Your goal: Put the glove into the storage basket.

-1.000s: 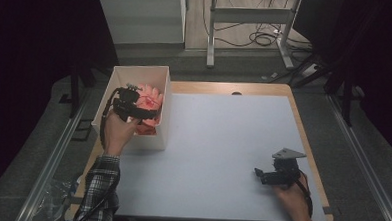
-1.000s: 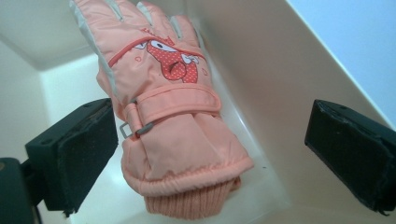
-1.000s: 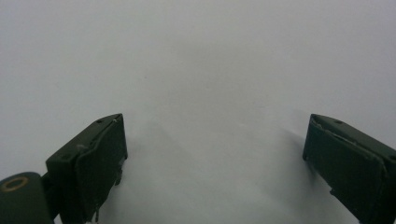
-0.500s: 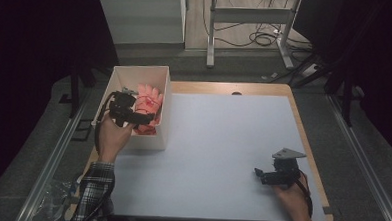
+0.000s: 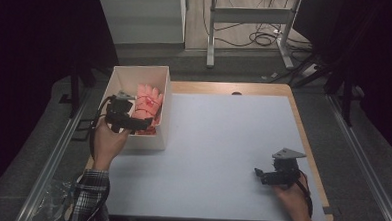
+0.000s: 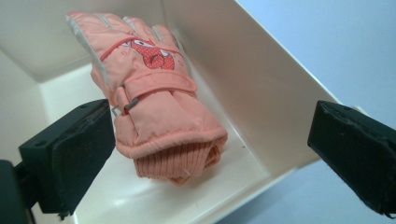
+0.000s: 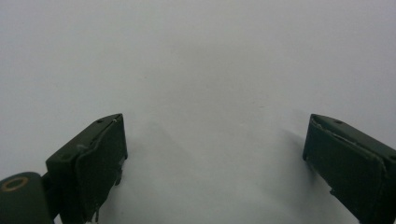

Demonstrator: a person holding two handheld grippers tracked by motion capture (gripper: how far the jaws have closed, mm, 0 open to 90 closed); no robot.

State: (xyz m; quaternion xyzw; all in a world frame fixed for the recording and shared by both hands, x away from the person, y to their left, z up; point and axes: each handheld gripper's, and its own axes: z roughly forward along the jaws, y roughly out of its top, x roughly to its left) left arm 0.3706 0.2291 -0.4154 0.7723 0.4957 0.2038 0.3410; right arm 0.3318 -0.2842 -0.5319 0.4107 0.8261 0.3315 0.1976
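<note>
Left gripper [image 6: 210, 163]: we are seeing its jaws spread wide apart and grasping nothing, hovering over the near end of a white box [image 6: 261, 93]. Between the jaws, though touching neither, a salmon-pink padded glove [image 6: 154, 107] is lying inside the box, its ribbed knit cuff pointing toward us and its fingers reaching toward the far wall. From the high view we are looking at the same gripper [image 5: 133, 124] held in the person's left hand [image 5: 107, 141] at the box's [image 5: 135, 74] near end, with the glove [image 5: 148, 102] resting along the box's right wall.

Right gripper [image 7: 215, 168]: we are seeing its jaws released and wide apart, empty, facing bare table surface [image 7: 201, 60]. From above, this gripper [image 5: 266, 176] is sitting low over the pale table [image 5: 222, 141] near its right front corner, well apart from the box.
</note>
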